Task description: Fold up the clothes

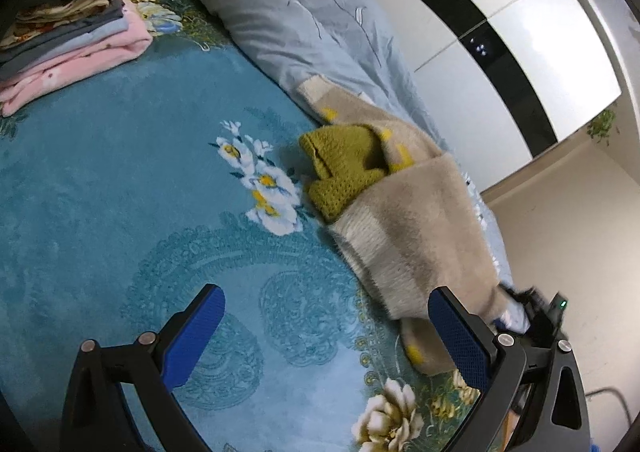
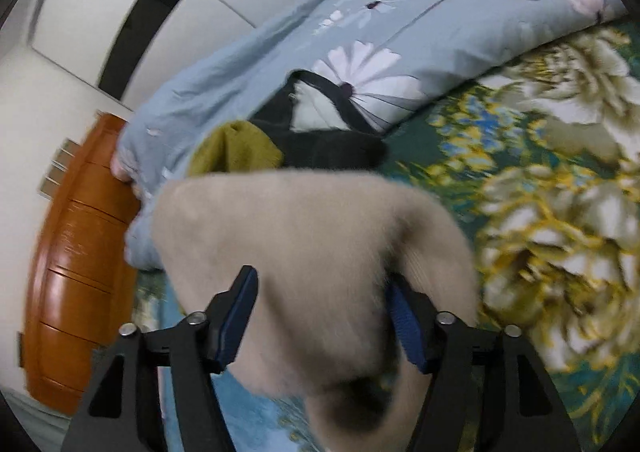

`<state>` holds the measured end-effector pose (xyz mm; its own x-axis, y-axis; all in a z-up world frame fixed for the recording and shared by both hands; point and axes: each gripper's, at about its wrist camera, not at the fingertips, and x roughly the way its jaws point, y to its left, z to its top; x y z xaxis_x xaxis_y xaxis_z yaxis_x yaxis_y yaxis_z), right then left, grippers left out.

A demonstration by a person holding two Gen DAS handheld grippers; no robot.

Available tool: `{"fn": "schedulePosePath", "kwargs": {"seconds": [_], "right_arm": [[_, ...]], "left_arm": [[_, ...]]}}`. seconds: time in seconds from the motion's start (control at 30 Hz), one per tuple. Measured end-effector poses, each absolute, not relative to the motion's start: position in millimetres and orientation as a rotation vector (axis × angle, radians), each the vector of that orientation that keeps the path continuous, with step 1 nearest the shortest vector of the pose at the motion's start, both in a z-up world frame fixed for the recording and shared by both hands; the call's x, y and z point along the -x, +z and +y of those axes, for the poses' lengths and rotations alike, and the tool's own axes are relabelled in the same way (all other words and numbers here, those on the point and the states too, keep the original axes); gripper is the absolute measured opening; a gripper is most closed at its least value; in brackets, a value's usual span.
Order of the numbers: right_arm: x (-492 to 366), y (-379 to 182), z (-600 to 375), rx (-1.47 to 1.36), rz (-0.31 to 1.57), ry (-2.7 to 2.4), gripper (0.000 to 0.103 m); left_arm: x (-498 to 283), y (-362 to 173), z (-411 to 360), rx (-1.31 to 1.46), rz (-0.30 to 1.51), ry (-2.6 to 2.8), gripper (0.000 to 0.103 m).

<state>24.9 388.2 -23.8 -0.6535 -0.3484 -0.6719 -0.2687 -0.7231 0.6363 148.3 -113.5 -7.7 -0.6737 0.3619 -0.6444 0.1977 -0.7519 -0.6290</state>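
A stack of folded clothes [image 1: 72, 48] sits near the far left edge of the bed [image 1: 120, 212], so part of the job looks done, while a beige sweater [image 1: 408, 236] lies crumpled along the bed's right side, beside the rolled blue quilt [image 1: 312, 36], with an olive knit garment [image 1: 340, 172] tucked partly under it. Neither of these two is folded yet, and I judge the sweater to be the piece in hand. The left gripper [image 1: 324, 336] hangs over the bedspread with its jaws spread wide and nothing between them; its right finger sits just beside the sweater's lower end. The left wrist view shows the folded stack and the sweater's whole length, which the right wrist view does not. The right wrist view shows what the left misses: the right gripper [image 2: 320, 312] has a bunched part of the sweater [image 2: 312, 252] between its fingers, though the jaws stand fairly far apart and the blur hides how firmly they pinch. It also shows a black garment [image 2: 332, 144] lying against the quilt [image 2: 400, 32] and a wooden dresser [image 2: 80, 252] past the bed's edge.
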Motion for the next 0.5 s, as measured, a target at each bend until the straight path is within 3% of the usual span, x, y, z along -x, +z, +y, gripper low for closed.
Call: {"fn": "schedulePosePath", "kwargs": {"seconds": [0.13, 0.17, 0.2, 0.23, 0.33, 0.5], "right_arm": [[-18.5, -14.6, 395.3, -1.177, -1.296, -2.556, 0.065], [-19.3, -11.4, 395.2, -1.176, -1.316, -2.559, 0.050], [-21.0, -7.2, 395.6, -1.182, -1.344, -2.559, 0.024], [-23.2, -4.4, 397.3, -1.187, -1.380, -2.550, 0.014], [-37.5, 12.6, 404.5, -1.115, -1.468, -2.512, 0.011], [-99.3, 108.4, 418.9, -0.908, -1.229, -2.723, 0.009]], "left_arm": [[-138.9, -12.8, -99.9, 1.291, -0.978, 2.579, 0.103], [-137.8, -14.0, -97.9, 1.300, -0.969, 2.576, 0.103], [-136.9, -15.0, -96.3, 1.308, -0.965, 2.572, 0.103], [-136.5, -15.7, -95.4, 1.315, -0.965, 2.569, 0.103], [-136.8, -16.6, -94.8, 1.327, -0.966, 2.559, 0.103], [-141.5, -11.2, -99.0, 1.299, -0.991, 2.540, 0.103]]}}
